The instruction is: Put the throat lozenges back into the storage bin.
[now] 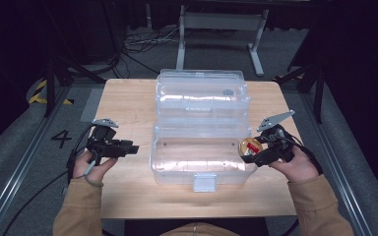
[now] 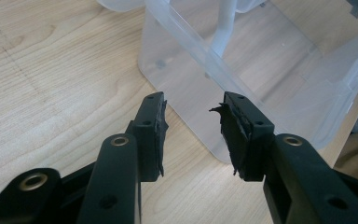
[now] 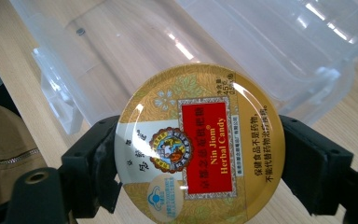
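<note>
The right gripper (image 1: 254, 153) pinches a round gold candy tin (image 3: 198, 144) between its fingers (image 3: 95, 163), one on each side of the tin. The tin has a red label and sits flat, lid up, just over the right edge of the clear plastic box (image 1: 202, 162). The box stands open on the wooden counter (image 1: 128, 103), with its lid tipped back. The left gripper (image 1: 130, 147) is near the box's left side. Its fingers (image 2: 151, 128) are spread apart, and nothing is between them.

A pale wooden bench (image 1: 128, 103) stands on grey floor; cables (image 1: 142, 42) and a metal frame (image 1: 221, 22) lie beyond.
</note>
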The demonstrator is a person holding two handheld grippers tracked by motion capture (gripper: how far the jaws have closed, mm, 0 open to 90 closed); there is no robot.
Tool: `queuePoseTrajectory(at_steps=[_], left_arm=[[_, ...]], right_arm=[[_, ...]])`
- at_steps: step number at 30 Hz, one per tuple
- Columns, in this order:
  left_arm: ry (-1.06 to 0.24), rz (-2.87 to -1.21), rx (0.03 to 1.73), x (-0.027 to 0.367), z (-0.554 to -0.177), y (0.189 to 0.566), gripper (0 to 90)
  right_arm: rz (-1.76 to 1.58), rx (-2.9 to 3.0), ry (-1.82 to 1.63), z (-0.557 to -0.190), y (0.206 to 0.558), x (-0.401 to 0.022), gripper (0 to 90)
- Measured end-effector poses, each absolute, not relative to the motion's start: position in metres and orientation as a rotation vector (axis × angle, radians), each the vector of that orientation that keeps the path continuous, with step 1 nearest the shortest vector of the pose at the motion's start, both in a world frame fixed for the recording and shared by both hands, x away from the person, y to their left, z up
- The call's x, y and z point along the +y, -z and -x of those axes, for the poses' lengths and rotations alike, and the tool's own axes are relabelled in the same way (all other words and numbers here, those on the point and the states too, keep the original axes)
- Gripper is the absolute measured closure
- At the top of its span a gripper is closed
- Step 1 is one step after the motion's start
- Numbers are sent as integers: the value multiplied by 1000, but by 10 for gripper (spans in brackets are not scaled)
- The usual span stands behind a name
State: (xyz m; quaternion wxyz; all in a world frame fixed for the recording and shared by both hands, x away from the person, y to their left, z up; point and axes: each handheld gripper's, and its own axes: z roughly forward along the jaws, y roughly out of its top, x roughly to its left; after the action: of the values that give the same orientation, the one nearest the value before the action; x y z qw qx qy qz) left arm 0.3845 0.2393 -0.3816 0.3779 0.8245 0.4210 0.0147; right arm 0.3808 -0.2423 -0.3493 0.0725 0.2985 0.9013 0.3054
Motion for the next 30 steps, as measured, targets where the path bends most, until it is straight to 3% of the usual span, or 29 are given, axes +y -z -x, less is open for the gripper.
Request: queuePoseTrajectory(at_steps=[30], left_arm=[[-30, -2105, 1085, 241, -385, 383, 601]], right_arm=[[-1019, 2760, -673, -399, 390, -196, 203]])
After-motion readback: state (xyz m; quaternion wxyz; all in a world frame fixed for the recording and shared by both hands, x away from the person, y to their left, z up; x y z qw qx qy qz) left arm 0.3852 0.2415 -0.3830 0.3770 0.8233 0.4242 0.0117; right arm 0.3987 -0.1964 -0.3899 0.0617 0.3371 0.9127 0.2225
